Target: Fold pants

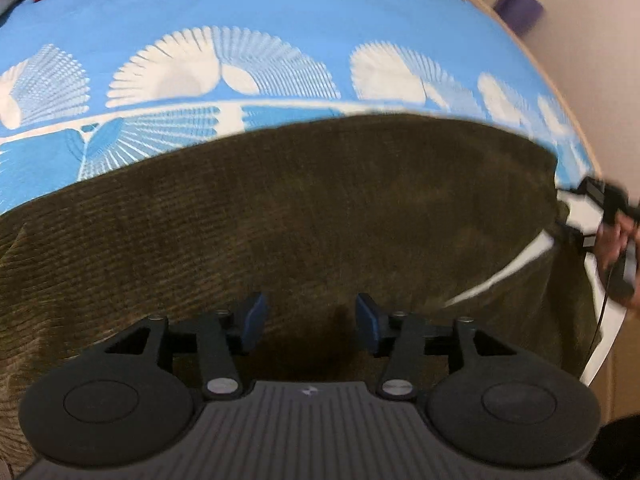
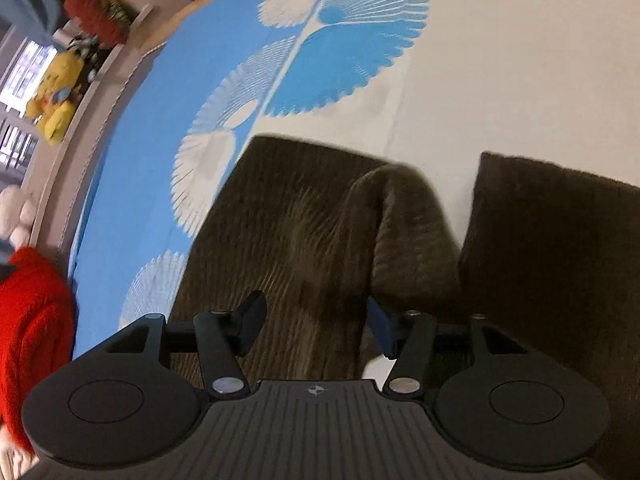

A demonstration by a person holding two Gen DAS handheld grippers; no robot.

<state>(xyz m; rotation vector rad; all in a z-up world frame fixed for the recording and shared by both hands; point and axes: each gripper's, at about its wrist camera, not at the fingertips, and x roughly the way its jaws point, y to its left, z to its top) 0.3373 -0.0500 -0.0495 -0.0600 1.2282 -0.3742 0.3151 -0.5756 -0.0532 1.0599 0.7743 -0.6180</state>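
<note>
Olive-brown corduroy pants lie spread on a bed sheet printed in blue and white. In the left wrist view my left gripper hovers close over the fabric, open, with nothing between its blue pads. At the pants' right edge a hand holds my right gripper. The right wrist view shows two dark leg parts of the pants with a raised fold between them. There my right gripper stands open over that fold, and nothing is pinched.
A red knitted garment lies at the bed's edge. A yellow plush toy sits on a ledge beyond the wooden bed frame. A purple object rests on the floor by the wall. White sheet extends past the legs.
</note>
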